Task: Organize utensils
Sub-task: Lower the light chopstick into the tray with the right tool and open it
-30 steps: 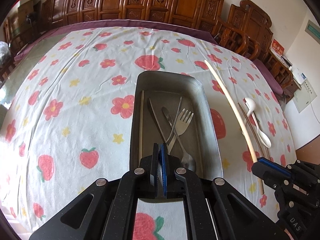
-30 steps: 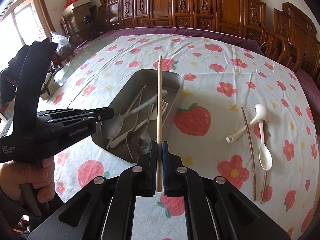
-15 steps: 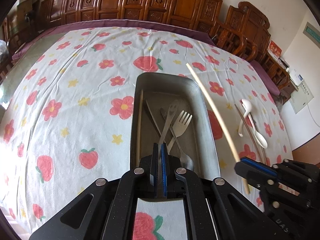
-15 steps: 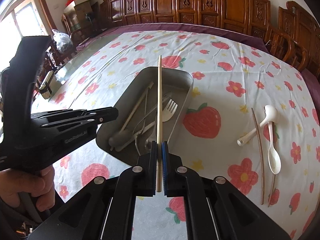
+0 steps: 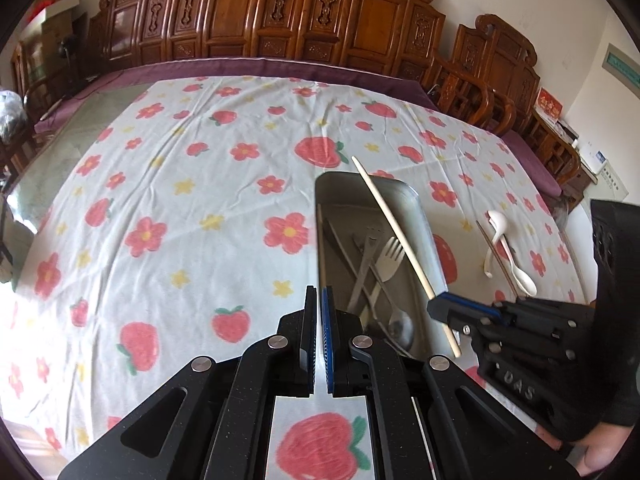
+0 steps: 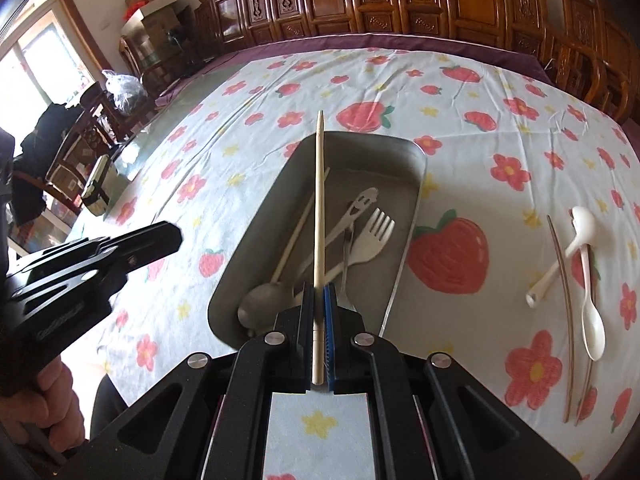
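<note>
**Chopstick carried over the tray; left claw drawn aside**

Change since the earlier frames: the right claw (image 6: 319,300) had carried its chopstick (image 6: 319,208) from beside the tray to above its middle. The left claw (image 5: 318,304) had drawn off from the tray's near end toward the bare cloth on the left, out of the way.

Right claw: clenched on the pale chopstick near its thick end. The stick ran forward along the fingers, its tip past the tray's far rim in the right wrist view. It appeared to be held above the contents, not resting on them.

Left claw: clenched on nothing, the pads all but meeting over the tablecloth (image 5: 168,208).

Tray (image 6: 404,232): metal, oblong. It held a second pale chopstick (image 6: 298,232) along its left side, a white fork (image 6: 372,236), a metal spoon (image 6: 256,306) and at least one slotted metal piece, crossed loosely.

Still outside, well right of the tray: two white spoons (image 6: 590,312), crossed, and two dark chopsticks (image 6: 566,312) beside them.

Reading: the stick was lined up roughly with its mate, so lowering and releasing it looked to be the step in hand. Four pieces would remain on the cloth, so the task seemed past halfway. Risk: the stick could land across the fork instead of beside its mate.
</note>
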Action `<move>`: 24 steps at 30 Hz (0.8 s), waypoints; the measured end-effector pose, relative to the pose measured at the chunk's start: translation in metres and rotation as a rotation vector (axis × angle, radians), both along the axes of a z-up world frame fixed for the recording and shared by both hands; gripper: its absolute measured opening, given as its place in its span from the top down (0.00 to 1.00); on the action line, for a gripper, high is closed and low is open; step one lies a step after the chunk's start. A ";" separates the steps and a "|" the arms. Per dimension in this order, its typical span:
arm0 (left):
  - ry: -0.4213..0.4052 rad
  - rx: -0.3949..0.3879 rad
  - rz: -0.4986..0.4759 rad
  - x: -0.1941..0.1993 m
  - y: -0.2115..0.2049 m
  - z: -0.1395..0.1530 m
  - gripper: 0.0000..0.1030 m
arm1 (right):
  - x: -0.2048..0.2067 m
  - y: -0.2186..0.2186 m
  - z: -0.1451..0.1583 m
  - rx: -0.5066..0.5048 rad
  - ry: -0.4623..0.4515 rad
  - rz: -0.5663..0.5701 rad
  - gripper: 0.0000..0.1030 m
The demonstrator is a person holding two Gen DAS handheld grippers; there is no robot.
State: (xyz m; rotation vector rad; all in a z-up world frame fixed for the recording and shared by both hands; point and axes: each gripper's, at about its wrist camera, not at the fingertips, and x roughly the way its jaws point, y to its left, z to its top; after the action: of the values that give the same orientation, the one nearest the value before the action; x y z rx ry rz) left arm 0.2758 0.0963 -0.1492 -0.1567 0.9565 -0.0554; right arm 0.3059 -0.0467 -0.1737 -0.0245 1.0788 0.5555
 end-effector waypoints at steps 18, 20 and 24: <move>-0.027 0.022 -0.007 -0.011 0.008 0.015 0.98 | 0.014 -0.001 -0.016 0.056 0.050 -0.031 0.91; -0.028 0.021 -0.010 -0.012 0.006 0.016 0.98 | 0.012 -0.005 -0.013 0.055 0.035 -0.027 0.91; -0.026 0.018 -0.022 -0.012 -0.001 0.016 0.98 | 0.007 -0.019 -0.001 0.057 -0.009 -0.028 0.91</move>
State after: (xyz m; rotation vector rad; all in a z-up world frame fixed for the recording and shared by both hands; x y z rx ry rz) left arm 0.2641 0.0954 -0.1331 -0.1286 0.9323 -0.0685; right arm 0.3124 -0.0660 -0.1749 0.0377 1.0525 0.5596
